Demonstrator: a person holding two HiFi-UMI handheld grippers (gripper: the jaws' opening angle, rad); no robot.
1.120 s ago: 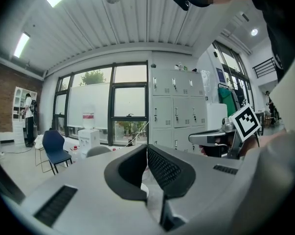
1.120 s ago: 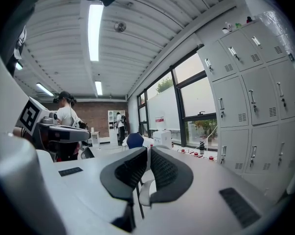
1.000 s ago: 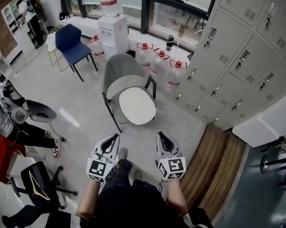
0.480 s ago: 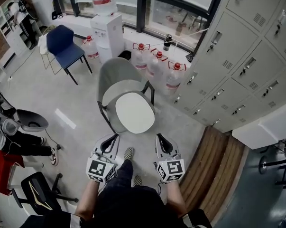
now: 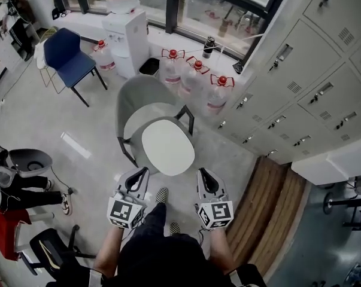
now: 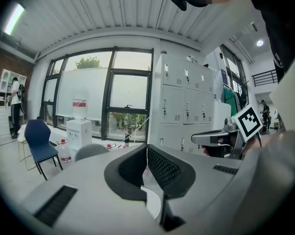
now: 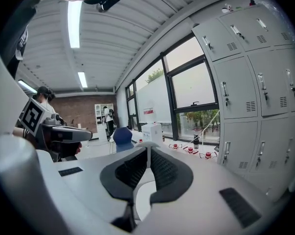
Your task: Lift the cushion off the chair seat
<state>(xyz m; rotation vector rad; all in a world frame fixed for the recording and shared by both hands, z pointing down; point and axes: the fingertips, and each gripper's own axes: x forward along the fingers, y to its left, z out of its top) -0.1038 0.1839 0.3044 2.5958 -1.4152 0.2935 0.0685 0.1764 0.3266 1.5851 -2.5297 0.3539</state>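
White cushion (image 5: pixel 168 146) lies flat on the grey chair (image 5: pixel 138 97) seat. You've stepped in, so your left gripper (image 5: pixel 143 173) and right gripper (image 5: pixel 202 173) now sit just short of its front edge, fingers together and empty. You'll likely need to open them next.

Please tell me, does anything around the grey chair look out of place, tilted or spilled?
Nothing stands out. The white cushion lies flat on the seat of the grey chair, and the chair stands straight on its legs. The three water bottles behind it all stand upright, and I see no spill near them.
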